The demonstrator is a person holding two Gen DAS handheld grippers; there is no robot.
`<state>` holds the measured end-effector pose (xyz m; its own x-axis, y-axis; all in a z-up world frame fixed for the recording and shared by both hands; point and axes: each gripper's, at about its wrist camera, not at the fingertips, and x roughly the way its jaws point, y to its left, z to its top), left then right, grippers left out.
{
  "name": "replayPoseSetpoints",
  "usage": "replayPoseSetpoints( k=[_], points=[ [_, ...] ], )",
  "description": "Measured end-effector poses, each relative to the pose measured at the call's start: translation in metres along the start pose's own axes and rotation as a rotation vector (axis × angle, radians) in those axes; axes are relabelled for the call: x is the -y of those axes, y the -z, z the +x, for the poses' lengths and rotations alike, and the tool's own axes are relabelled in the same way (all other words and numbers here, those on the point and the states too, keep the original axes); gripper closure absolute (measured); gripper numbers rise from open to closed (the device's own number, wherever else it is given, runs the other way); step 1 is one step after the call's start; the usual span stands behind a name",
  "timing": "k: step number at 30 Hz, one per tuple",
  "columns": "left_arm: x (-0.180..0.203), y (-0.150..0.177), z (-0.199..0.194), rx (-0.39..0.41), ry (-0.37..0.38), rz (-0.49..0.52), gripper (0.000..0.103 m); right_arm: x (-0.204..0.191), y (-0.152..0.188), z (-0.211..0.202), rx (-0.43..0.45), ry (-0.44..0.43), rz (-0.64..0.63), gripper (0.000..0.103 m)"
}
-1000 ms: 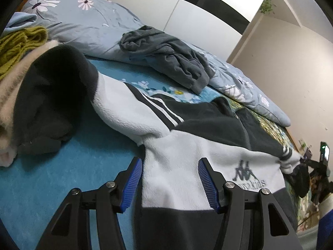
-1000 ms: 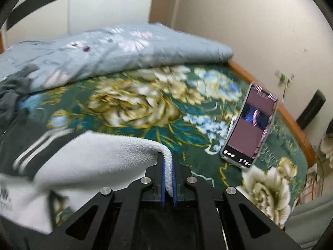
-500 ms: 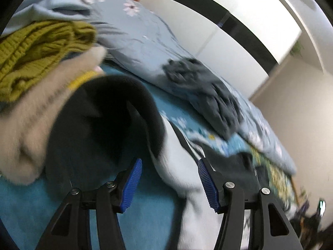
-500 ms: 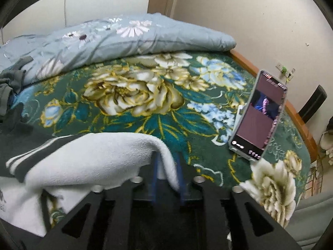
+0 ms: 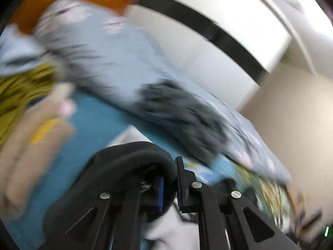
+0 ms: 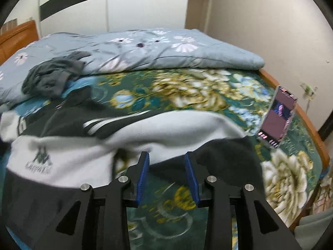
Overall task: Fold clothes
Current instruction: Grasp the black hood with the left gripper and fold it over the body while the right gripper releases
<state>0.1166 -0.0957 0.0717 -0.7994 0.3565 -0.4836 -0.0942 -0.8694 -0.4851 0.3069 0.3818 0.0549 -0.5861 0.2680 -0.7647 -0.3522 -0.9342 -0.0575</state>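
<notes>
A black, white and grey fleece jacket [image 6: 68, 145] with a logo lies spread on the bed. Its right sleeve [image 6: 187, 123] lies across the bed, its black cuff [image 6: 229, 150] just beyond my right gripper [image 6: 166, 175], which is open and holds nothing. In the blurred left wrist view my left gripper [image 5: 169, 184] is shut on the jacket's black left cuff [image 5: 133, 158] and holds it raised over the teal sheet.
A pile of folded clothes [image 5: 25, 112], olive and beige, sits at the left. A dark grey garment [image 6: 52, 79] lies on the light blue quilt [image 6: 156, 52] at the back. A phone [image 6: 276, 116] stands propped near the bed's wooden right edge.
My right gripper has opened and let go of the white sleeve, which now lies on the bed. My left gripper has moved to the black cuff, shut on it and lifted it.
</notes>
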Motion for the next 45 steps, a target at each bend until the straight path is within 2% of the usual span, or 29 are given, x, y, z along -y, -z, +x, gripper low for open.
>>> replayPoseSetpoints(
  k=[3, 6, 9, 11, 12, 14, 17, 20, 26, 29, 30, 32, 34, 40, 42, 45],
  points=[
    [0.055, 0.032, 0.003, -0.068, 0.124, 0.178, 0.093, -0.014, 0.010, -0.001, -0.004, -0.066, 0.009, 0.067],
    [0.091, 0.078, 0.027, -0.231, 0.222, 0.253, 0.093, -0.030, 0.023, 0.006, -0.031, -0.143, 0.034, 0.067],
    [0.103, 0.113, 0.052, -0.369, 0.216, 0.252, 0.090, -0.049, 0.039, 0.016, -0.073, -0.182, 0.037, 0.067],
    [0.100, 0.124, 0.059, -0.411, 0.215, 0.218, 0.083, -0.058, 0.049, 0.020, -0.094, -0.202, 0.039, 0.067],
    [0.096, 0.127, 0.060, -0.426, 0.217, 0.191, 0.078, -0.063, 0.053, 0.021, -0.101, -0.213, 0.040, 0.067],
    [0.084, 0.129, 0.054, -0.435, 0.250, 0.114, 0.054, -0.069, 0.058, 0.020, -0.100, -0.228, 0.039, 0.067],
    [0.062, 0.125, 0.040, -0.402, 0.290, -0.004, 0.039, -0.078, 0.063, 0.020, -0.099, -0.238, 0.027, 0.067],
    [0.031, 0.116, 0.029, -0.344, 0.328, -0.150, 0.036, -0.084, 0.067, 0.021, -0.101, -0.245, 0.018, 0.067],
    [-0.019, 0.110, 0.040, -0.287, 0.376, -0.435, 0.036, -0.091, 0.071, 0.025, -0.110, -0.253, 0.022, 0.067],
    [-0.033, 0.110, 0.046, -0.267, 0.407, -0.535, 0.039, -0.091, 0.073, 0.026, -0.114, -0.252, 0.033, 0.067],
    [-0.037, 0.110, 0.048, -0.264, 0.413, -0.561, 0.045, -0.092, 0.074, 0.026, -0.116, -0.251, 0.034, 0.066],
    [-0.030, 0.097, 0.040, -0.232, 0.370, -0.484, 0.069, -0.093, 0.076, 0.027, -0.121, -0.248, 0.032, 0.066],
    [-0.023, 0.083, 0.031, -0.199, 0.323, -0.400, 0.088, -0.094, 0.078, 0.027, -0.125, -0.243, 0.026, 0.066],
    [-0.002, 0.043, 0.006, -0.098, 0.183, -0.149, 0.094, -0.094, 0.075, 0.028, -0.131, -0.239, 0.026, 0.066],
    [0.011, 0.019, -0.015, 0.000, 0.138, -0.013, 0.094, -0.095, 0.074, 0.028, -0.132, -0.237, 0.026, 0.066],
    [0.025, -0.013, -0.067, 0.219, 0.021, 0.206, 0.094, -0.093, 0.074, 0.028, -0.126, -0.237, 0.033, 0.066]
  ],
)
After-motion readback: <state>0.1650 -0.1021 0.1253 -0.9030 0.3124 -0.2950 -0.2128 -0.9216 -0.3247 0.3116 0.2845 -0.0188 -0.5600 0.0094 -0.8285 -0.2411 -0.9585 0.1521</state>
